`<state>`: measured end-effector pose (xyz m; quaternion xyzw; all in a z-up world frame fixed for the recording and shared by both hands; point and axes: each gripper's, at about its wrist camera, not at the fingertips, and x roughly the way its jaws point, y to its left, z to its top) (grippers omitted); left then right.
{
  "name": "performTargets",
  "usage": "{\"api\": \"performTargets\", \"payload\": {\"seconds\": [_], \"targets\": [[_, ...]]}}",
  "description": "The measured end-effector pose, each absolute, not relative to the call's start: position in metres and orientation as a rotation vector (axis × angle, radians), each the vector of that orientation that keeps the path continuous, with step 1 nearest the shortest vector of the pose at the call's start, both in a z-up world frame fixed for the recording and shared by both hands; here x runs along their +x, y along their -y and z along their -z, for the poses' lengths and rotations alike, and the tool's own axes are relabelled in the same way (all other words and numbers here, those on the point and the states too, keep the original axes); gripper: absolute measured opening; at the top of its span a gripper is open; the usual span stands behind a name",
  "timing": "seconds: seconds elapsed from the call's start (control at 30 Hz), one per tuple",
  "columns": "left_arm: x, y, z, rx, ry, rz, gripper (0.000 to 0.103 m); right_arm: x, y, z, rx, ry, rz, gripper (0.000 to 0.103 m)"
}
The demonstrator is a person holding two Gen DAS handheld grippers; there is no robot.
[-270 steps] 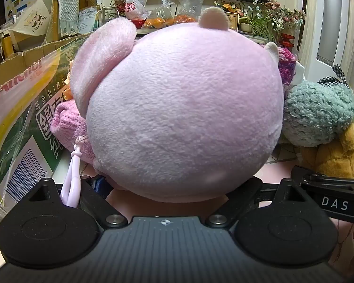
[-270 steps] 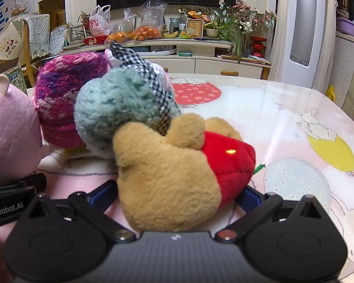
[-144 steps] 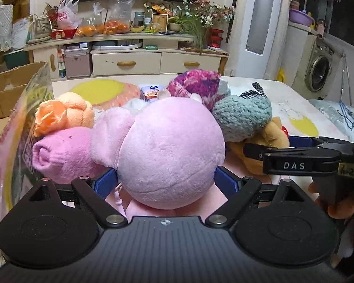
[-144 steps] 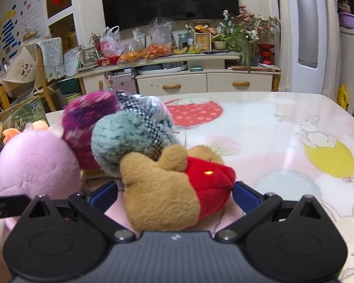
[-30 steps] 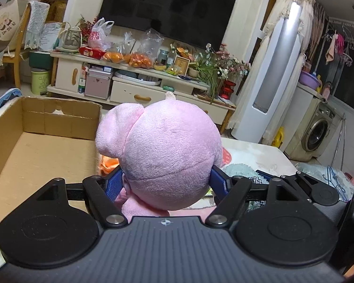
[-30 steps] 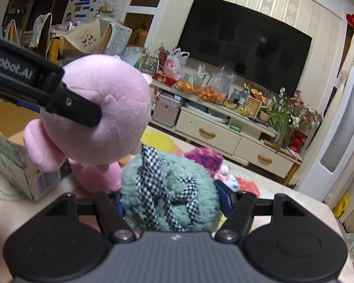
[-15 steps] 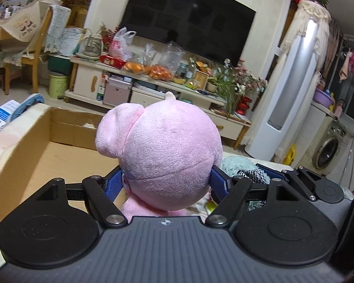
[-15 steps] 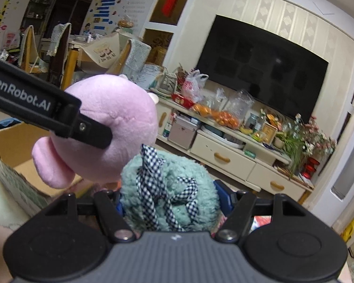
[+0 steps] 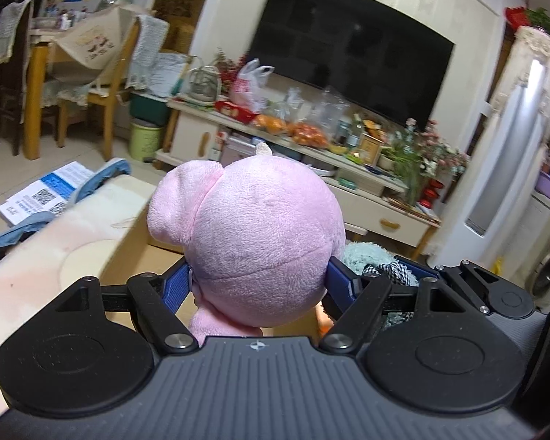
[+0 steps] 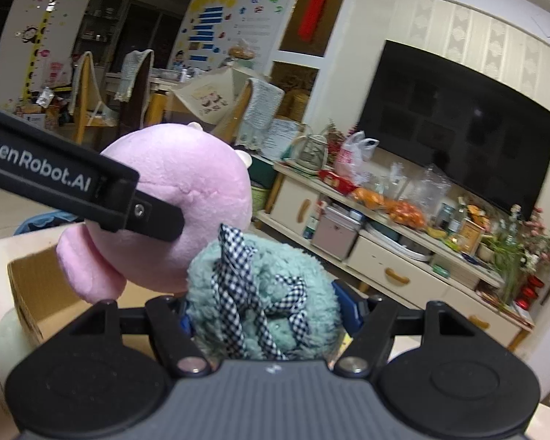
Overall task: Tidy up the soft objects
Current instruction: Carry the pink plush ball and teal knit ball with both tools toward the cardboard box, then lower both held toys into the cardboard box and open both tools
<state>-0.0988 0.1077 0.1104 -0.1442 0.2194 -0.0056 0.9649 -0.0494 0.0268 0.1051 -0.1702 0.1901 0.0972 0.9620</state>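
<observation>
Filling the left tool (image 9: 258,286): pink plush (image 9: 260,242).

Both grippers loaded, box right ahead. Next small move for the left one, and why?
Probably lower the left gripper toward the floor of the cardboard box before opening. Its pads are clamped on the pink plush, which hangs above the open box rather than resting in it; the right gripper holds the teal plush close beside it.

Cardboard box (image 10: 22,286) open below; pink plush (image 10: 187,198) crowds left side.
</observation>
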Motion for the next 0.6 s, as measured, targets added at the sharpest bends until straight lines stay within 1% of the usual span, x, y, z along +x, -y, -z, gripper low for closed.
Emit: {"api": "performTargets", "payload": {"seconds": [0.23,0.6], "targets": [[-0.074,-0.115,-0.108,-0.295,-0.487,-0.034,0.093,-0.016,-0.043,-0.093,-0.366,-0.402,-0.257,0.070],[-0.057,-0.132,-0.093,-0.309,-0.589,-0.090,0.093,0.011,-0.061,-0.071,-0.387,-0.507,-0.334,0.070]]}}
